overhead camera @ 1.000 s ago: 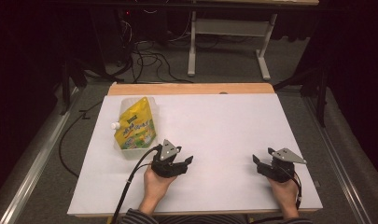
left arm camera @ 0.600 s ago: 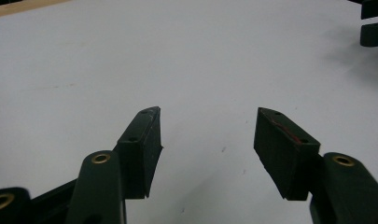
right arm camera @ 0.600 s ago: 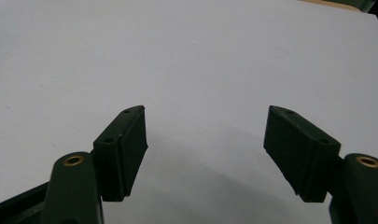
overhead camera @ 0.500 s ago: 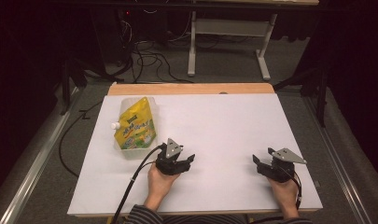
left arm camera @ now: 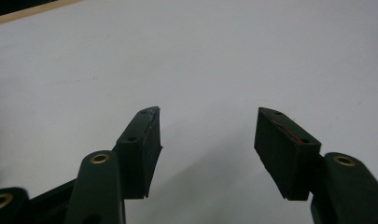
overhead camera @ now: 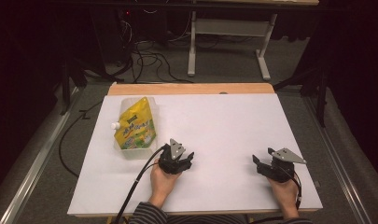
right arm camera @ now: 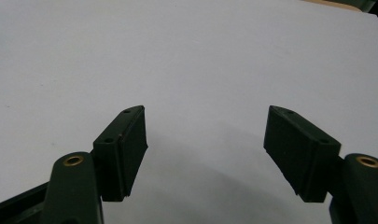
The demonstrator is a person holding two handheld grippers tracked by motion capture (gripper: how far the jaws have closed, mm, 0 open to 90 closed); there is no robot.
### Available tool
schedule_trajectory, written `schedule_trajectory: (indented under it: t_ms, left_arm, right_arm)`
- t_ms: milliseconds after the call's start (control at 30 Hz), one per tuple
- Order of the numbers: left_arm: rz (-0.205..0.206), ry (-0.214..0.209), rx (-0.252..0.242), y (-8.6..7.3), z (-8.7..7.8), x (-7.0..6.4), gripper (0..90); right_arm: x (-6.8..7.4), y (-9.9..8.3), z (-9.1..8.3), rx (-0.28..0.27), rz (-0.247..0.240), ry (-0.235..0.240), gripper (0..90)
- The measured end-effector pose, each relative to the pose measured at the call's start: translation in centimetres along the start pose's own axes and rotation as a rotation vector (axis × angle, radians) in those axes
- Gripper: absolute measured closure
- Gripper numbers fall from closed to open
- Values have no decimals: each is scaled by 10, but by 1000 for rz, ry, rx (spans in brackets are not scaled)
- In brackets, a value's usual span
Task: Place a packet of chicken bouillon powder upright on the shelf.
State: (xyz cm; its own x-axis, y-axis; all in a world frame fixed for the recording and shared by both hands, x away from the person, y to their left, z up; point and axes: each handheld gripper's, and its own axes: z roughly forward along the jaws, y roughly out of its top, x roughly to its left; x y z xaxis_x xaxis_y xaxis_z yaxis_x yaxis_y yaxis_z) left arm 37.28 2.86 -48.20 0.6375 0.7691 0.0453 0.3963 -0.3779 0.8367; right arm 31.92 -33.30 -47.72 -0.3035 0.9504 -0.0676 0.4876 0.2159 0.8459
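Both pairs of jaws stand wide apart with nothing between them: your left gripper [overhead camera: 176,161] rests low on the white table [overhead camera: 224,126], and your right gripper [overhead camera: 270,166] does the same well off to its side. Ahead of the left jaws and off to their left lies the yellow pouch [overhead camera: 135,125], seemingly inside a clear tray [overhead camera: 122,148], though that is hard to confirm. If the pouch is your target, turn the left jaws toward it and approach low, keeping them wide until they straddle its edge.
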Motion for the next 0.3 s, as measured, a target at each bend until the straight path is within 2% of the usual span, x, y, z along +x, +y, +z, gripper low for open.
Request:
schedule_trajectory:
  t_ms: [167, 300]
  left_arm:
    - [20, 18, -3, -1, -1, -2, 406]
    - [16, 28, 0, -1, -1, -3, 388]
  right_arm:
    - [0, 0, 0, 4, -1, 1, 306]
    - [-1, 0, 0, -1, 5, 2, 306]
